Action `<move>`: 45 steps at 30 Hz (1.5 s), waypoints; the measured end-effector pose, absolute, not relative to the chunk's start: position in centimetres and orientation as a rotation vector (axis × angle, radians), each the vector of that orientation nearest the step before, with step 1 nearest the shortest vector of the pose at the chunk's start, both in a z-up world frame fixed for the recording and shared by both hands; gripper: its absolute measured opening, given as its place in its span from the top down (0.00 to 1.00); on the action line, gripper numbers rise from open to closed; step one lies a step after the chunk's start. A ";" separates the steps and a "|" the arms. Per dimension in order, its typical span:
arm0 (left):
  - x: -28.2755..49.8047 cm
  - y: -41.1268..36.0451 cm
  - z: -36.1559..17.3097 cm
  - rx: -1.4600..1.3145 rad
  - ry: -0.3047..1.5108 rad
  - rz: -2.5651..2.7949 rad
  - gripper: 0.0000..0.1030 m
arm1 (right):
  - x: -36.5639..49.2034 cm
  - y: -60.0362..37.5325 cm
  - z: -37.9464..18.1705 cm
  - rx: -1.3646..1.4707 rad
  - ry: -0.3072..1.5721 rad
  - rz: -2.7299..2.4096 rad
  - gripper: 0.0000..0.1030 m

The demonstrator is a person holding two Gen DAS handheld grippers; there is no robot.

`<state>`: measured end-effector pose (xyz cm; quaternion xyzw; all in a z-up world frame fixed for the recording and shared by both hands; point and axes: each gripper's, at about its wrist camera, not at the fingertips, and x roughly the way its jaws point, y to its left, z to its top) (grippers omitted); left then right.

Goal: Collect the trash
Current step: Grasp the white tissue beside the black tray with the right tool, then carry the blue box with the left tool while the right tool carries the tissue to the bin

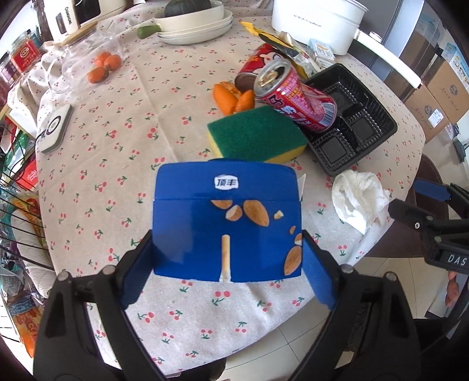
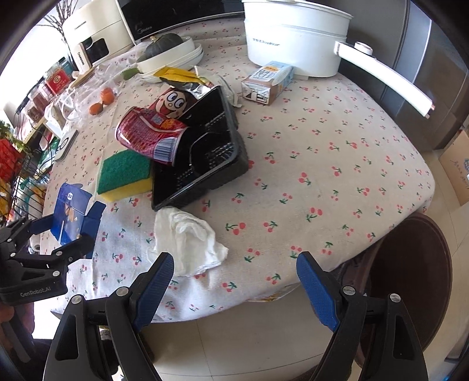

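My left gripper [image 1: 227, 255] is shut on a blue snack box [image 1: 227, 222] printed with almonds and holds it above the table's near edge; the box also shows in the right wrist view [image 2: 71, 215], between the left gripper's fingers [image 2: 44, 224]. My right gripper [image 2: 234, 275] is open and empty at the table's front edge, just in front of a crumpled white tissue [image 2: 187, 237], which also shows in the left wrist view [image 1: 359, 199]. A dented red can [image 1: 296, 93] leans on a black plastic tray [image 1: 351, 123]. Orange peel [image 1: 233, 96] lies beside the can.
A green and yellow sponge [image 1: 255, 134] lies behind the box. Snack wrappers [image 2: 181, 77], a small milk carton [image 2: 268, 79], a white pot [image 2: 296, 35], stacked plates [image 1: 196, 26] and tangerines [image 1: 104, 66] sit further back. A brown stool [image 2: 410, 263] stands at the right.
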<state>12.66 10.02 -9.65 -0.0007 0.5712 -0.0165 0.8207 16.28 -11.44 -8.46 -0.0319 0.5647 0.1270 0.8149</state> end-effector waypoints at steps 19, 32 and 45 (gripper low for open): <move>12.3 11.2 -9.6 -0.017 1.221 -0.043 0.11 | 17.5 -6.5 -12.1 -0.221 1.228 0.250 0.18; 12.1 10.1 -9.2 -0.012 1.207 -0.068 0.11 | 17.0 -6.5 -10.6 -0.216 1.206 0.330 0.77; 12.4 8.1 -8.7 -0.002 1.196 -0.098 0.11 | 16.4 -10.1 -7.8 -0.140 1.149 0.327 0.80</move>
